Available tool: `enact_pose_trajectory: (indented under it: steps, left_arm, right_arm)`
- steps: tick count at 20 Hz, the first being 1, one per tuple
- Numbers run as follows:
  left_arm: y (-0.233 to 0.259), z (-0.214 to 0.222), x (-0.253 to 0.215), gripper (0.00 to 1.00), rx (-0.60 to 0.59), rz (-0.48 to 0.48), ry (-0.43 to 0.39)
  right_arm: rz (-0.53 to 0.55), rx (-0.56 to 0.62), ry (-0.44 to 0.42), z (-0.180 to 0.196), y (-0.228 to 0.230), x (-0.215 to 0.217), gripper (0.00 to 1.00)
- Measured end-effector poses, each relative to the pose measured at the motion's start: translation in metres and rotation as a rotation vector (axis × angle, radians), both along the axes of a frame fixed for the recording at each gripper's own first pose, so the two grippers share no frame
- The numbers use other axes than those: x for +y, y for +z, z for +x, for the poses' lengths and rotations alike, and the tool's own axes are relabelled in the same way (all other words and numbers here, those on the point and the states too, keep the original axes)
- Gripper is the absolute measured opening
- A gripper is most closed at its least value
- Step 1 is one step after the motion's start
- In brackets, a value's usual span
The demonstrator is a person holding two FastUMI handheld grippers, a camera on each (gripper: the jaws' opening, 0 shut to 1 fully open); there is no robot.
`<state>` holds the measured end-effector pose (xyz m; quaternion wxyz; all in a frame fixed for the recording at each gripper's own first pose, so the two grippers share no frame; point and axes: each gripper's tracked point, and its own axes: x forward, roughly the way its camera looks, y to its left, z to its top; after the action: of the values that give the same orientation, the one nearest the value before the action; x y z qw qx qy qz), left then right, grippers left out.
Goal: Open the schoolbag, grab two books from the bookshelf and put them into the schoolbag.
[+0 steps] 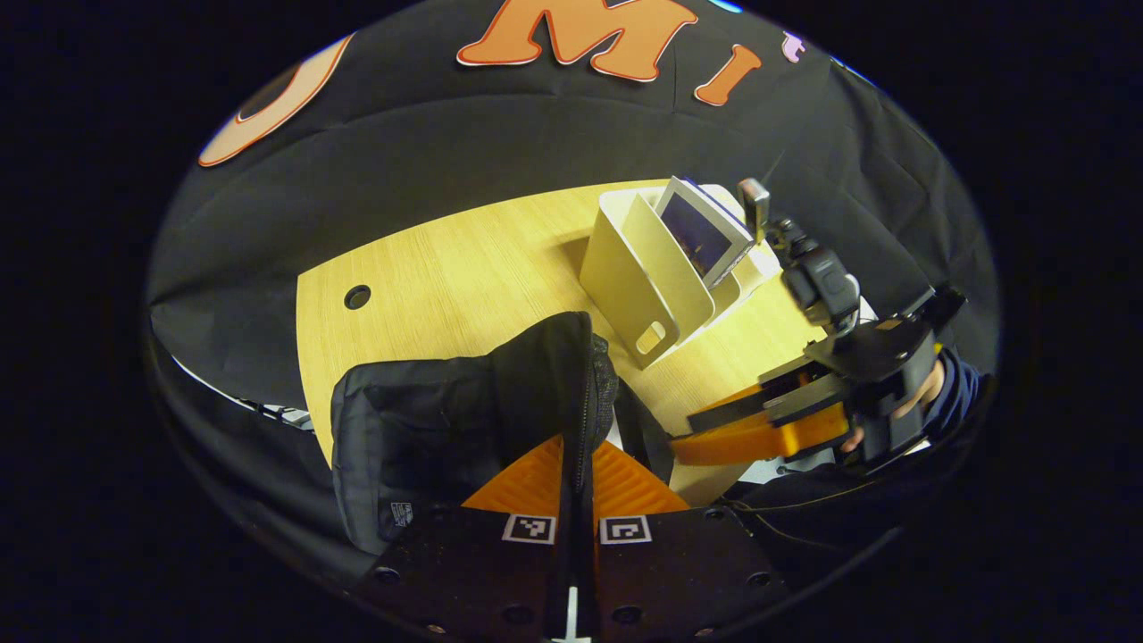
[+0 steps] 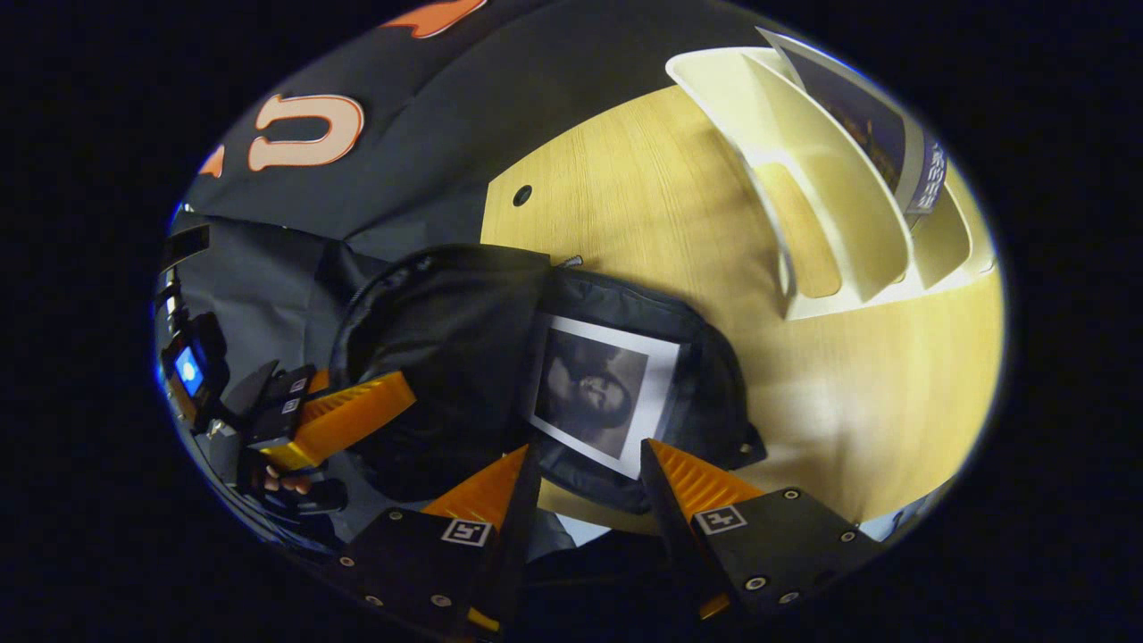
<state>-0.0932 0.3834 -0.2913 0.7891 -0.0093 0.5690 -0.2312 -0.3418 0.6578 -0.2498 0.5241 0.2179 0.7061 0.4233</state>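
Lying on a pale wooden table [image 2: 875, 375], the black schoolbag [image 2: 446, 330] gapes open with one book [image 2: 603, 393], its cover a dark portrait bordered in white, resting inside the main compartment. Just beyond it stands a cream bookshelf [image 1: 643, 277], a second book [image 1: 701, 234] leaning in one of its slots. The left gripper [image 1: 578, 473] is pinched tight on the bag's raised flap; the right gripper [image 2: 585, 473] hangs over the bag, fingers spread, holding nothing.

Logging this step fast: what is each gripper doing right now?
Left gripper: shut on the black fabric schoolbag's flap.
Right gripper: open, holding nothing.
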Motion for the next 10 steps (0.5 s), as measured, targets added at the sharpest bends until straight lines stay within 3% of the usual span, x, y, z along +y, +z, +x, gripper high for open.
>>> enact_pose_trajectory:
  steps: [1, 2, 10]
  left_arm:
    - [-0.001, 0.001, -0.001, 0.04, -0.001, 0.002, 0.003]
    - [-0.001, 0.000, 0.000, 0.04, 0.003, 0.002, 0.007]
    - [-0.012, 0.001, -0.003, 0.04, 0.028, -0.010, 0.062]
  right_arm:
    - [-0.004, -0.034, 0.011, 0.011, 0.006, -0.013, 0.84]
    - [-0.025, -0.077, 0.016, 0.027, 0.006, -0.027, 0.67]
    - [-0.194, -0.236, 0.042, 0.137, 0.020, -0.117, 0.69]
